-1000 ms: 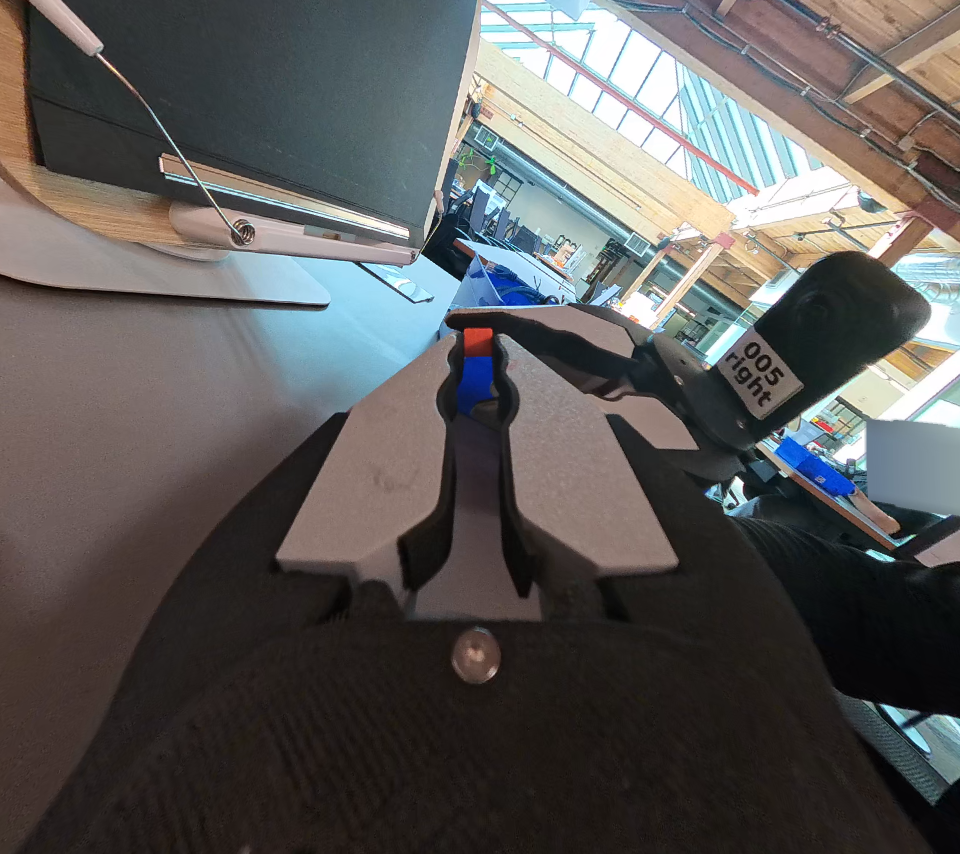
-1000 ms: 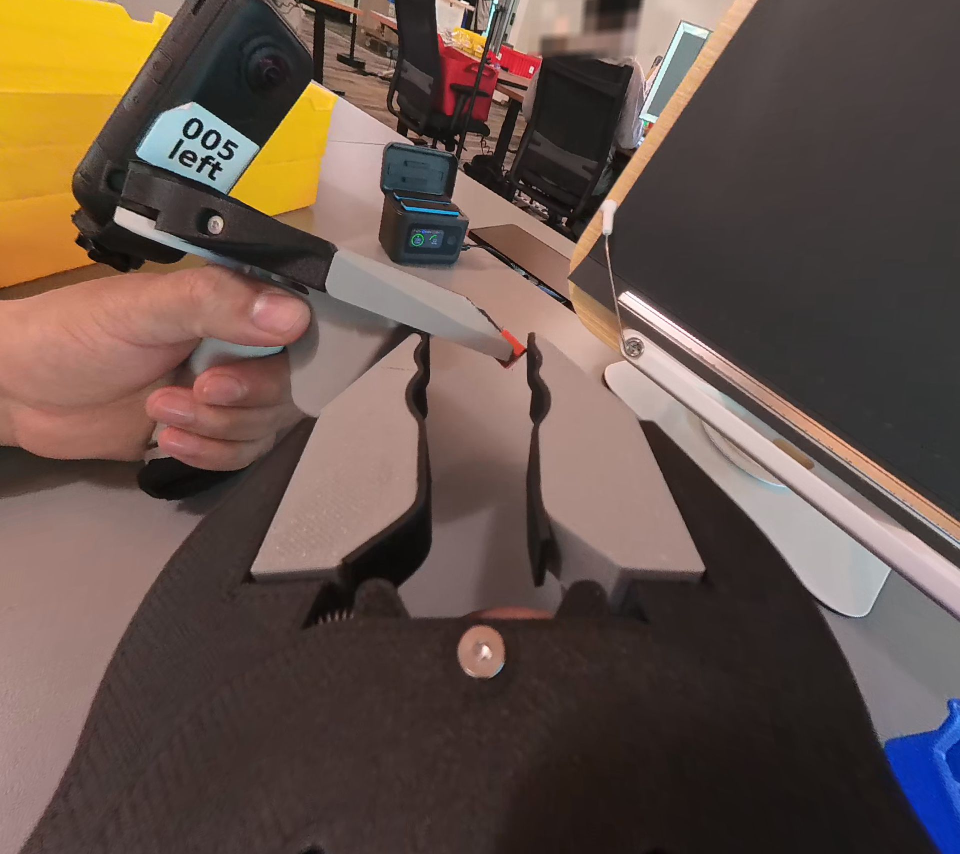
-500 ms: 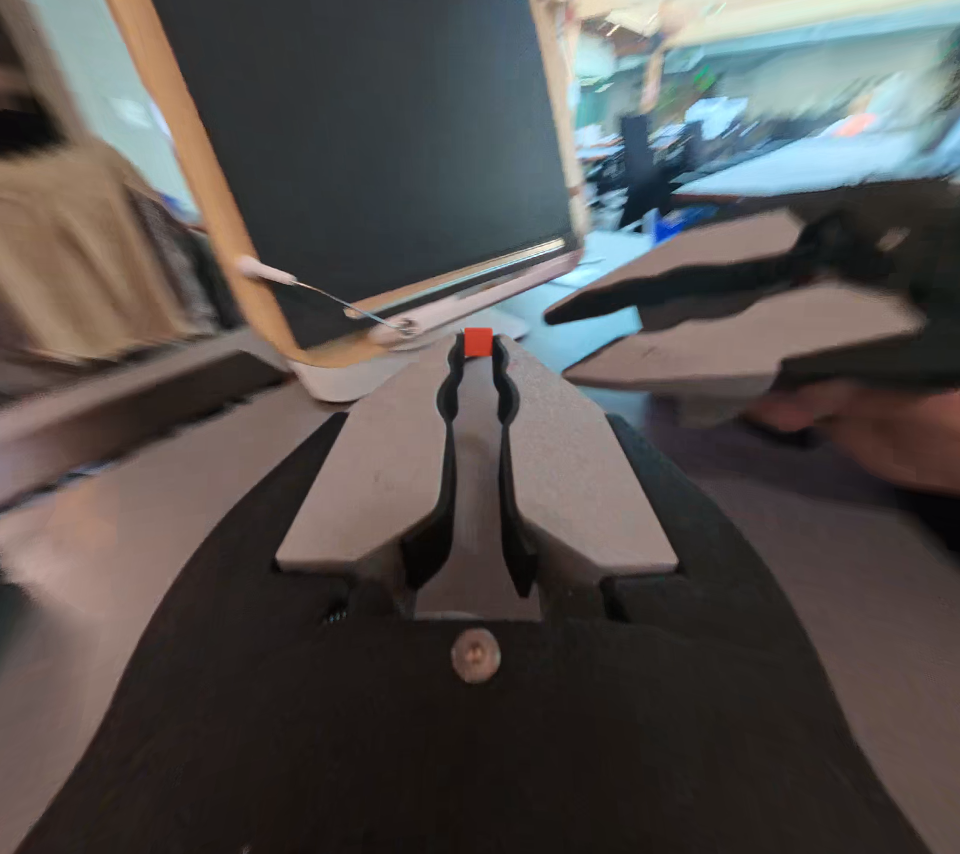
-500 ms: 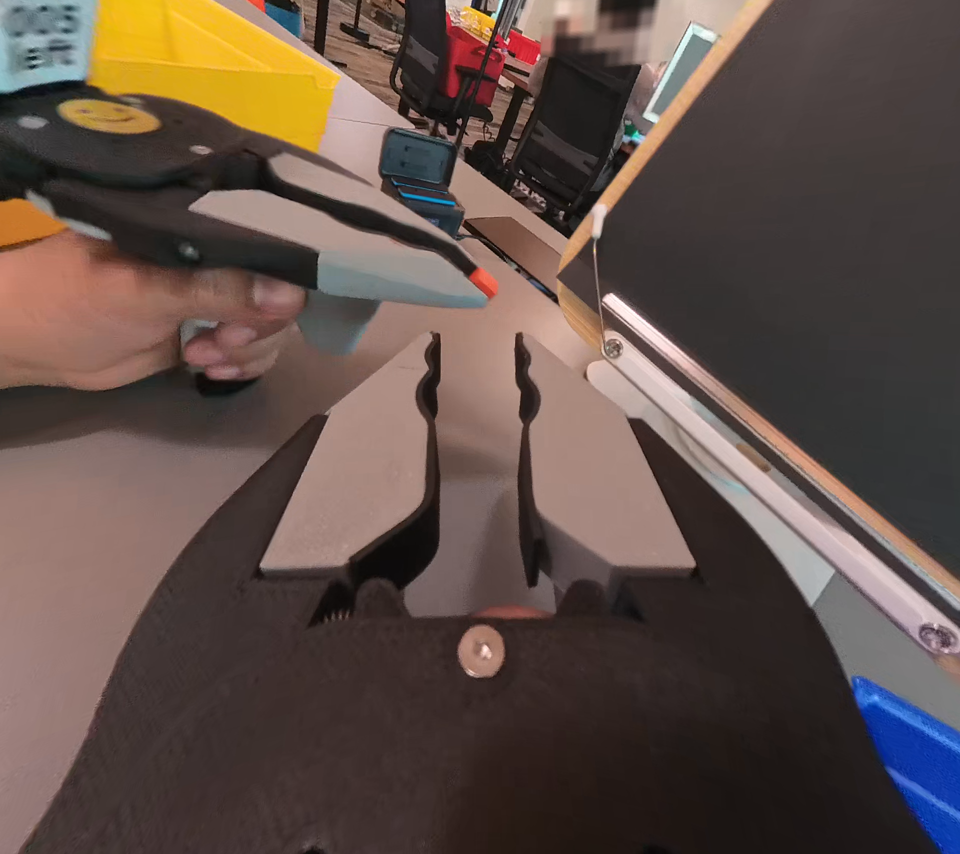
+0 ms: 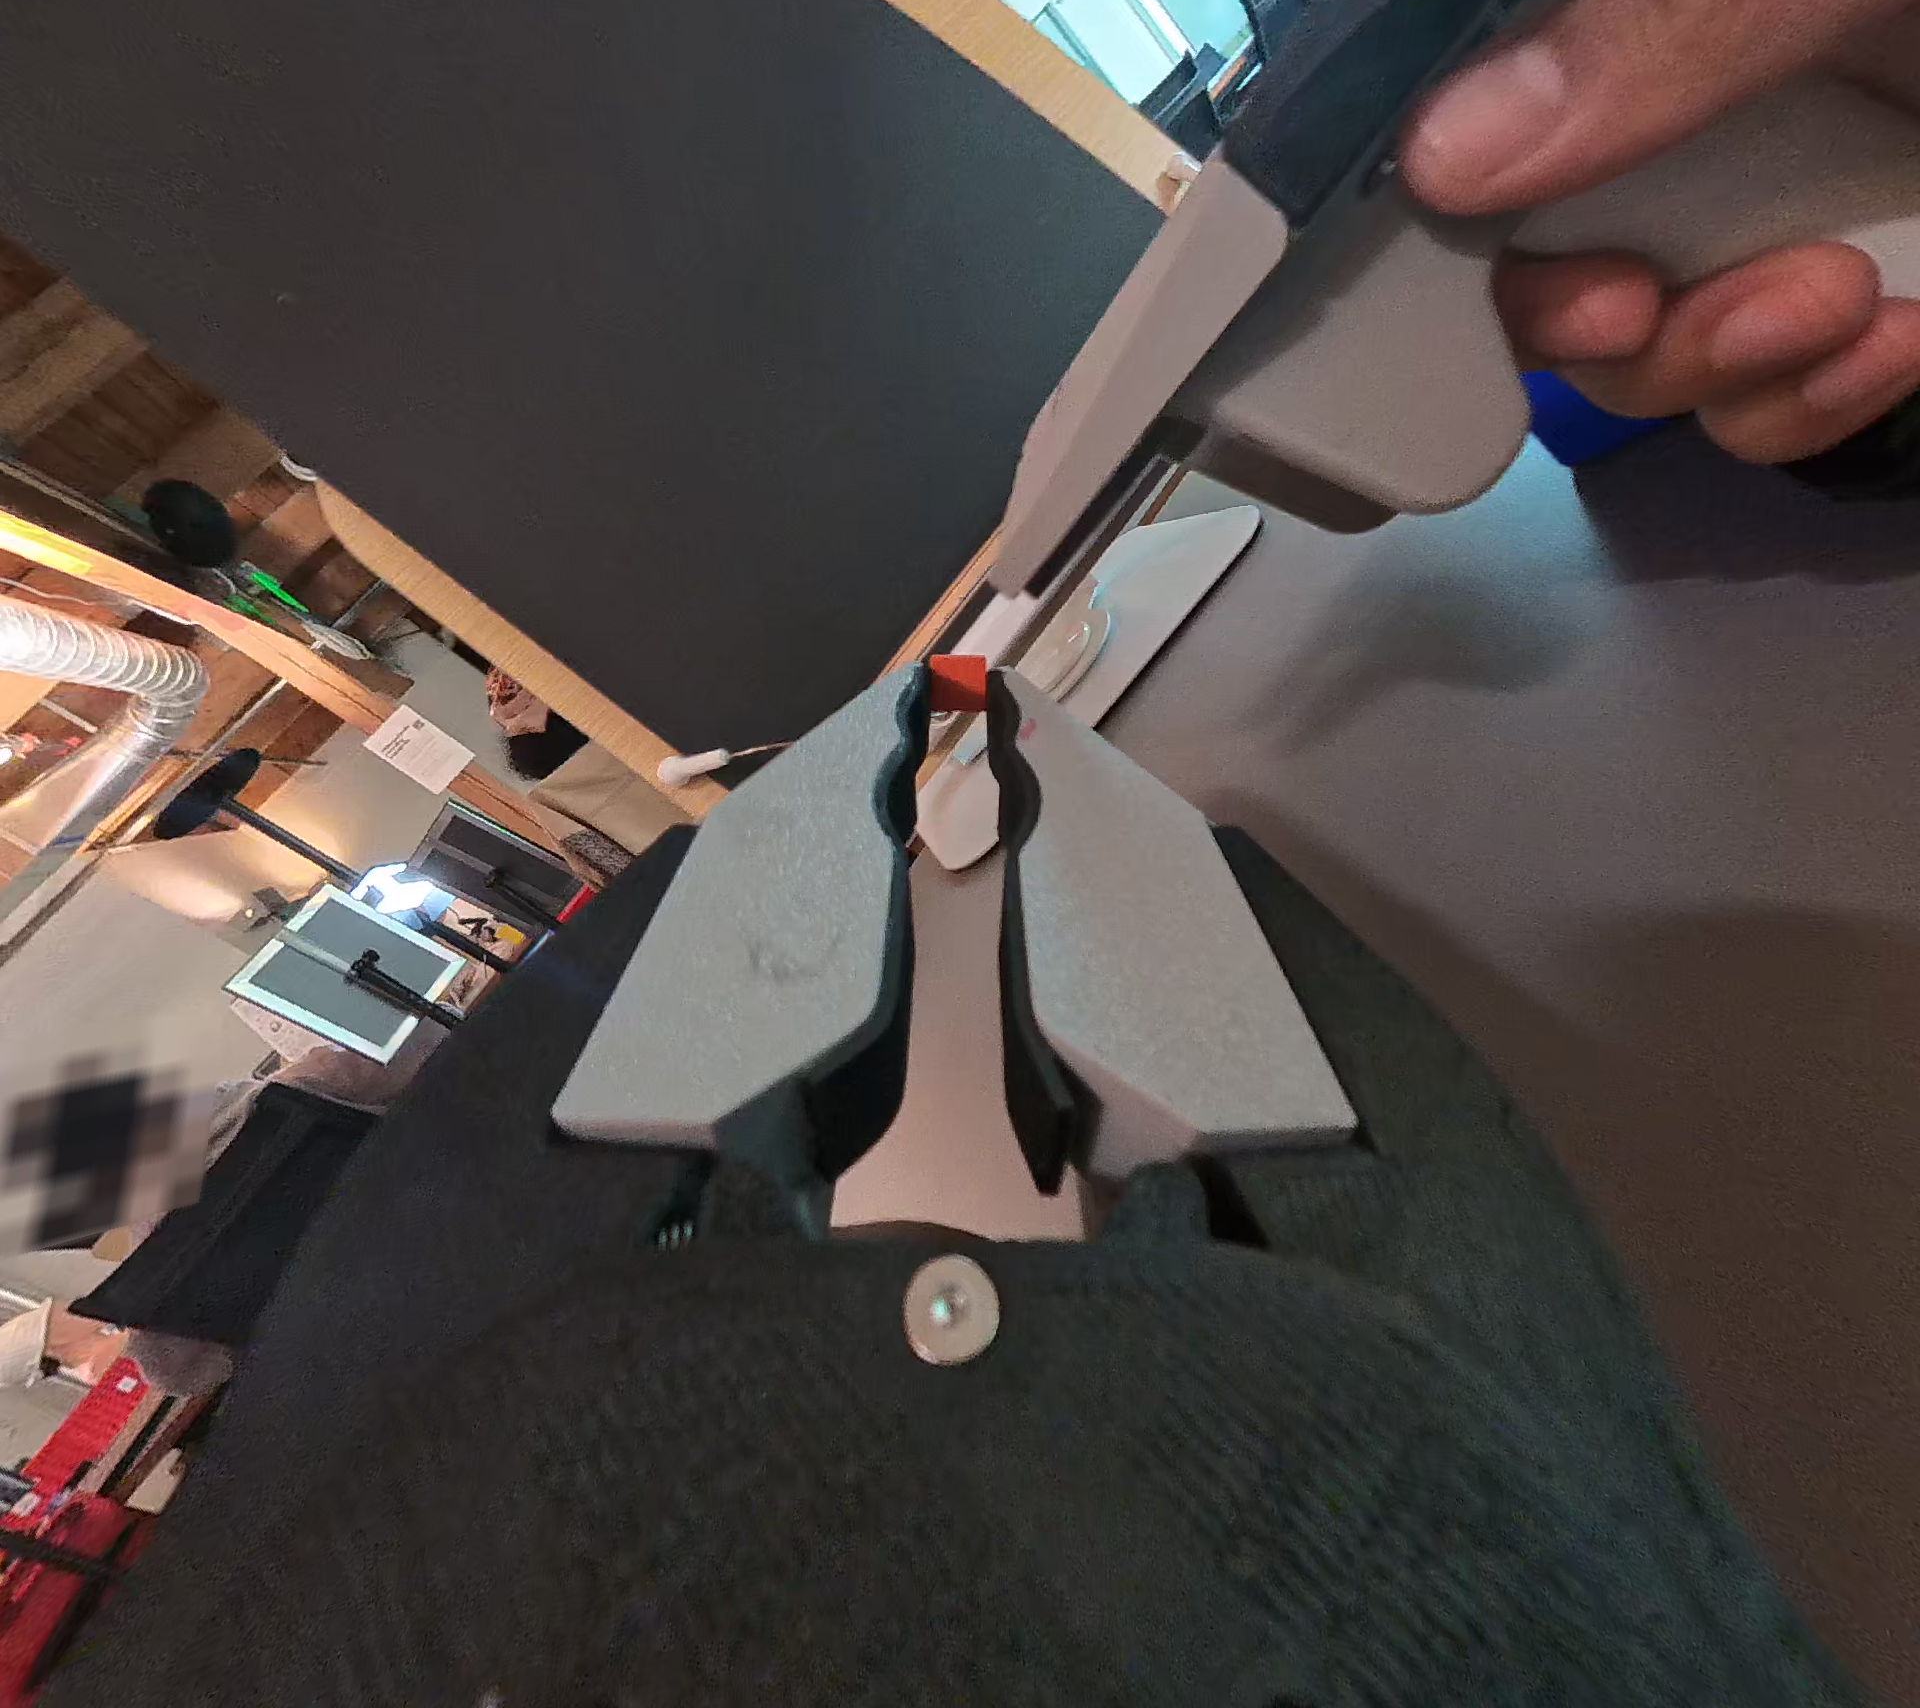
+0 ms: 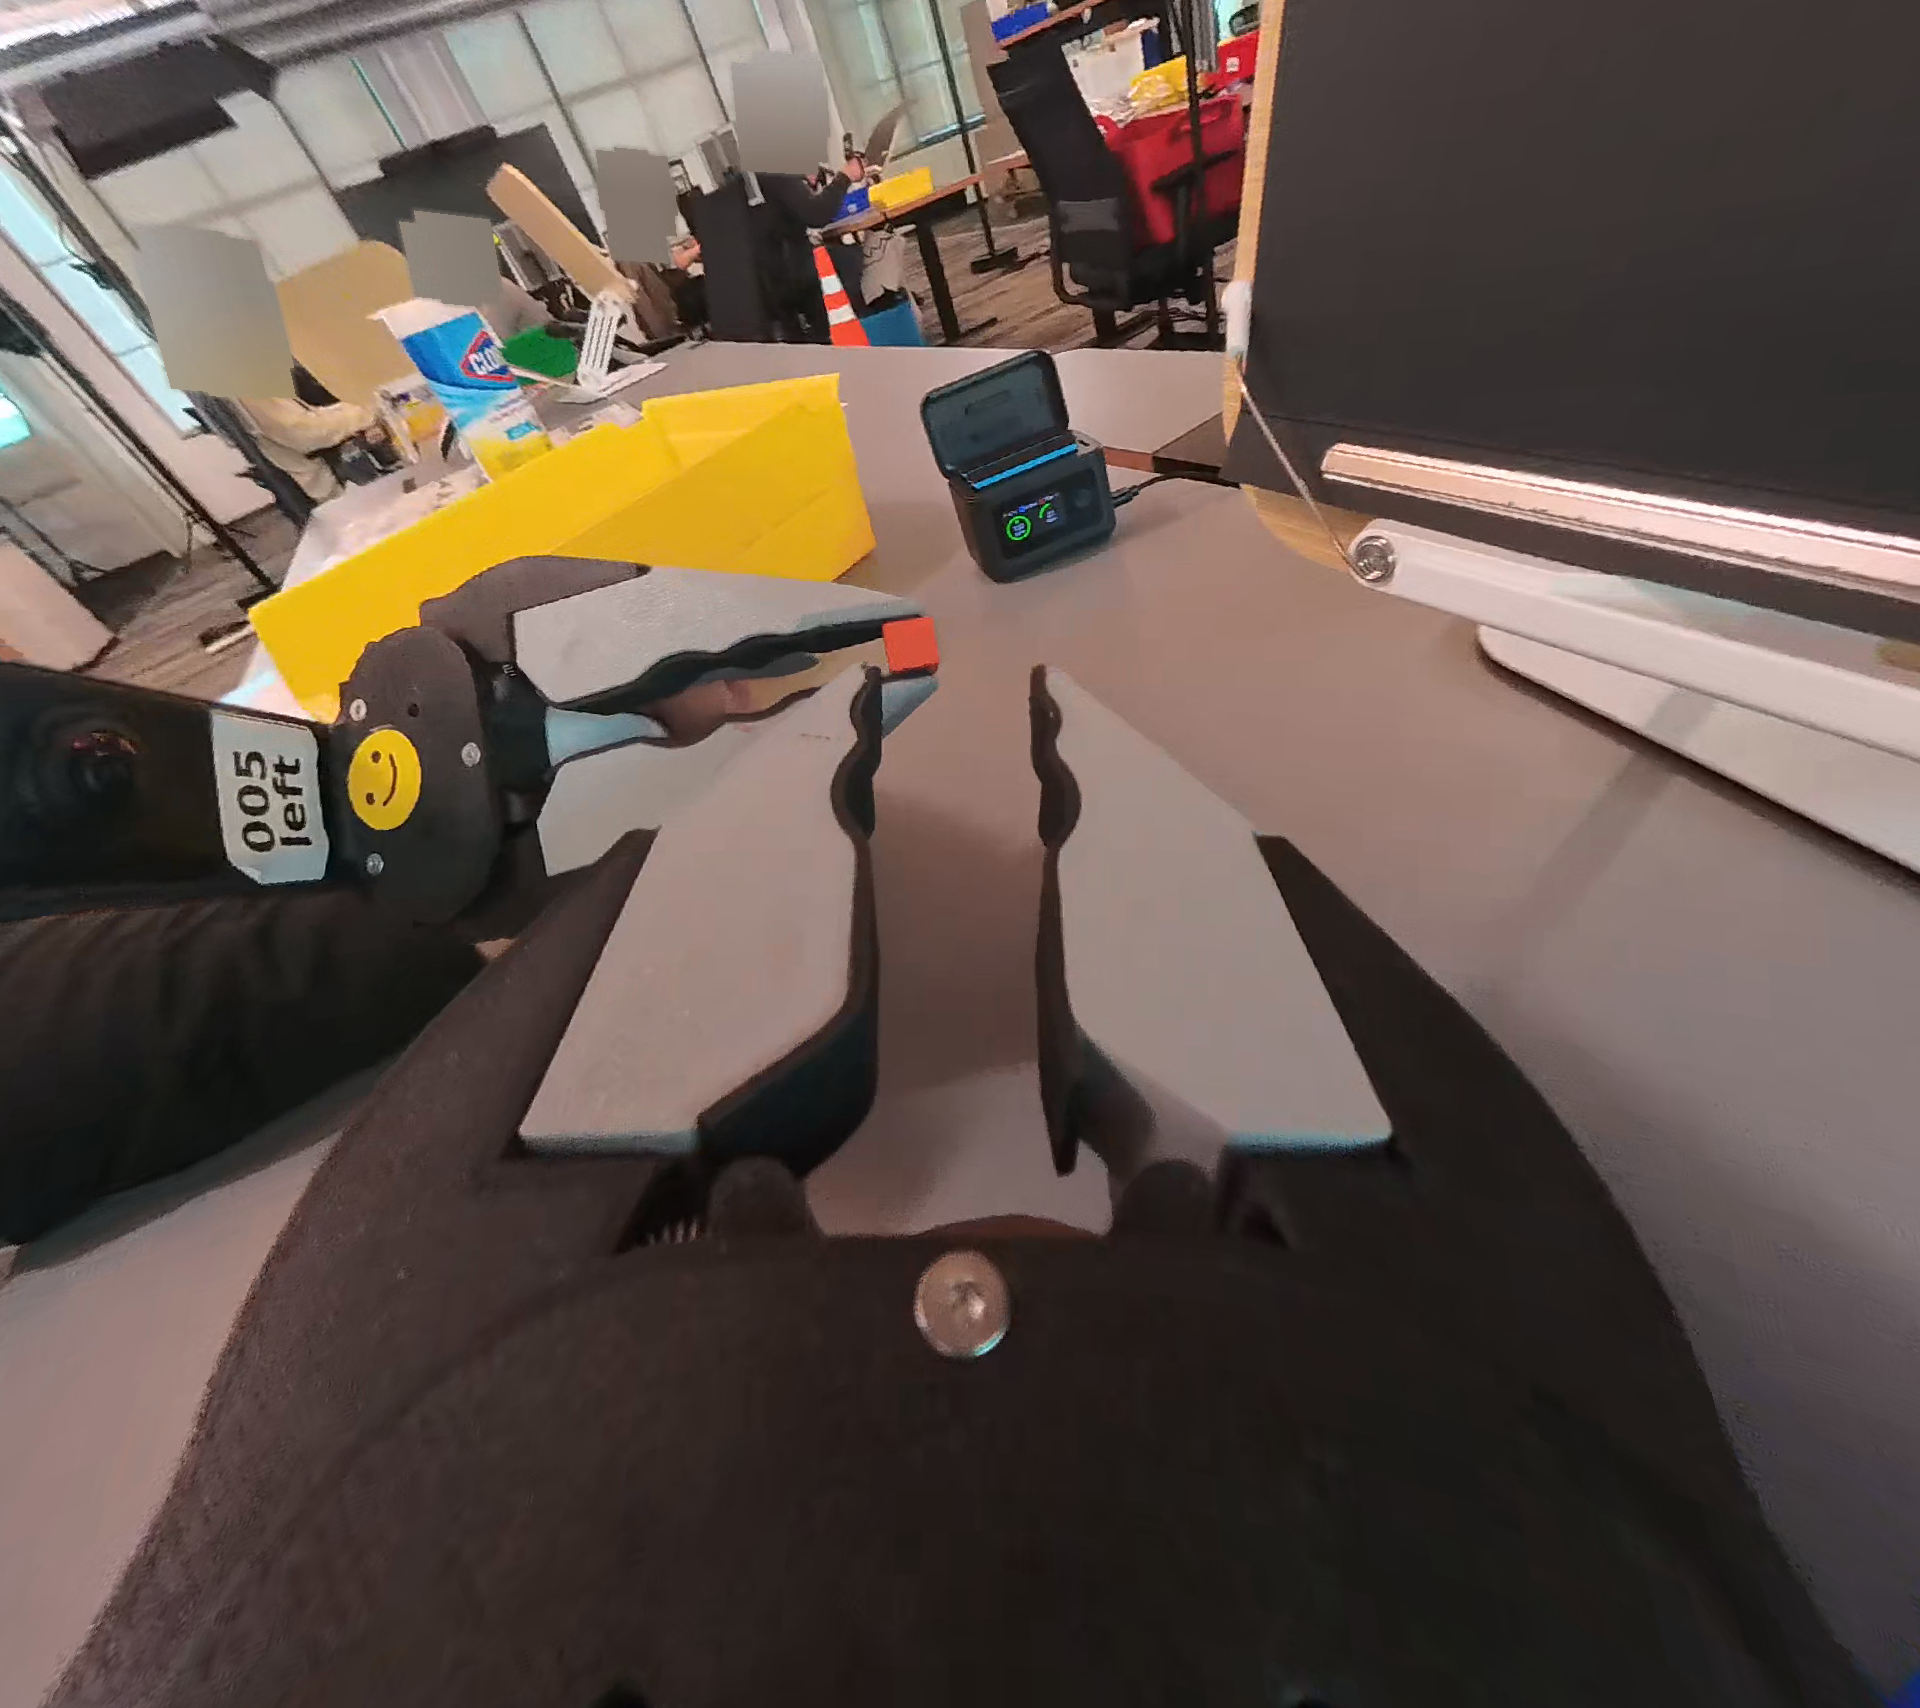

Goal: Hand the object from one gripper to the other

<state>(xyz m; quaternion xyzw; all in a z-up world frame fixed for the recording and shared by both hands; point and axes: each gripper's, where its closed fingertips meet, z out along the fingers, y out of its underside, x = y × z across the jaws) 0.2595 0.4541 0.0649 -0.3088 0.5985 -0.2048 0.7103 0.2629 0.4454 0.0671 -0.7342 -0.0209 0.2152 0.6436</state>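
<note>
- The object is a small red block [image 5: 957, 684], pinched at the very tips of the left gripper [image 5: 954, 702], just above the centre of the left wrist view. Only its red end shows there.
- In the right wrist view the same block [image 6: 910, 646] sits left of centre, sticking out past the left gripper's [image 6: 883, 635] tips, just above the tip of the right gripper's near finger. Whether they touch I cannot tell.
- The left gripper is closed down to the block's width and has firm hold of it.
- The right gripper [image 6: 951, 702] stands parted with nothing between its fingers; bare grey table [image 6: 1403, 879] shows through the gap. In the left wrist view it [image 5: 1143, 411] comes in edge-on from the upper right, held by a hand [image 5: 1714, 152].
- Judgement: the hand-over is in its approach step, with the block not yet passed.
- The next move calls for bringing the block's free end into the open gap, closing the right fingers on it, then letting the left ones go.
- A black panel [image 6: 1610, 100] stands at the right, well apart.
</note>
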